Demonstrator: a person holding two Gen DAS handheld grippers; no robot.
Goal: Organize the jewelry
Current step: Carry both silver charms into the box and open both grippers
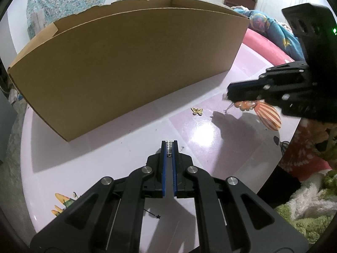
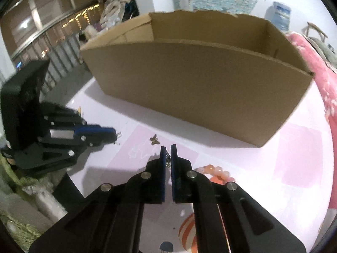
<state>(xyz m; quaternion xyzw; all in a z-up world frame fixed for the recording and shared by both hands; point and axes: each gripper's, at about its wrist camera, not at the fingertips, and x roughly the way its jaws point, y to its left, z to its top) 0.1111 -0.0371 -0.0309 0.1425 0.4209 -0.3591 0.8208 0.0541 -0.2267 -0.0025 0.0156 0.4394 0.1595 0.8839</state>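
Two grippers are held over the pink table [image 1: 210,130]. The left gripper [image 1: 169,145] is closed on a short silver chain piece [image 1: 171,144]. The right gripper [image 2: 167,150] is closed on a bead bracelet [image 1: 245,106], lifted just clear of the table. A gold butterfly charm [image 1: 197,111] lies between them, near the cardboard box [image 1: 126,63].
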